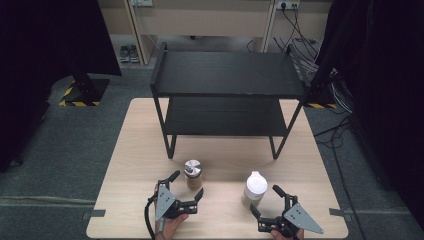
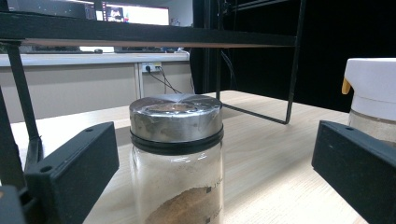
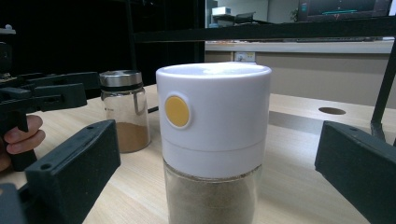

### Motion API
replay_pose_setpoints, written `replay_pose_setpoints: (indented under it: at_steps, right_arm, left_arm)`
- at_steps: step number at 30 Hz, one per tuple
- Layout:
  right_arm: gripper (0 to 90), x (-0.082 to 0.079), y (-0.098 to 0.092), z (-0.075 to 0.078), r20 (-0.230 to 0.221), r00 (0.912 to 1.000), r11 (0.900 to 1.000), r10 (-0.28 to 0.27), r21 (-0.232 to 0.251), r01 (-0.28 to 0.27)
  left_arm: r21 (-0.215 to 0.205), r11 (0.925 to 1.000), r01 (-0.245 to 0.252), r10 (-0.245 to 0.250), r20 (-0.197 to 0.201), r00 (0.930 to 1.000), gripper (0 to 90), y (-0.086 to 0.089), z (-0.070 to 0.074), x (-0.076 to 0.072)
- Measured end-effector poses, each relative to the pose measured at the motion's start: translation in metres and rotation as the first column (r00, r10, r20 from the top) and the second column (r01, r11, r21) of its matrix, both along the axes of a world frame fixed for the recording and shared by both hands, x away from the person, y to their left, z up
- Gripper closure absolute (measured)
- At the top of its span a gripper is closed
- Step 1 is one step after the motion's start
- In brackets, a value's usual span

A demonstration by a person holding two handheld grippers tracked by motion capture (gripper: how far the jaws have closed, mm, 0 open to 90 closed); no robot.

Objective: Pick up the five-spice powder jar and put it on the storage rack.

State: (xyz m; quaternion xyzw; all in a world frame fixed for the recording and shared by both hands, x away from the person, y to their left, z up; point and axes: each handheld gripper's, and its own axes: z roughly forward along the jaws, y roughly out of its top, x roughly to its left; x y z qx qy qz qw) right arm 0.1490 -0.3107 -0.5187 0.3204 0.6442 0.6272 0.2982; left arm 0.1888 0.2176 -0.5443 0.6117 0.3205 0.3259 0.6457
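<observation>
High view: the left gripper [image 1: 186, 189] has its jaws spread wide on either side of the steel-lidded jar [image 1: 193, 174] without pressing it, and the right gripper [image 1: 266, 202] stands likewise released around the white-capped jar [image 1: 254, 187]. Both jars stand upright on the wooden table [image 1: 130, 165], in front of the black shelf rack [image 1: 227, 75].

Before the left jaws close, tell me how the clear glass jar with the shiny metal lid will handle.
The clear glass jar with the shiny metal lid looks rigid, so it likely won't give under the jaws, but the smooth glass may be slippery and breakable. It is only part full of brown powder, so probably light. Tall and narrow, it could tip if pushed near the lid.
</observation>
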Motion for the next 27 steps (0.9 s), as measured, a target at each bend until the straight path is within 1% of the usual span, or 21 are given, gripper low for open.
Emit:
replay_pose_setpoints:
  at_steps: [27]
  right_arm:
    - [0.5, 0.0003, -0.0008, -0.0001, 0.001, 1.0, 1.0, 0.005, 0.003, -0.005]
  left_arm:
    - [0.001, 1.0, -0.003, 0.003, -0.001, 1.0, 0.0, -0.0004, 0.0002, -0.0002]
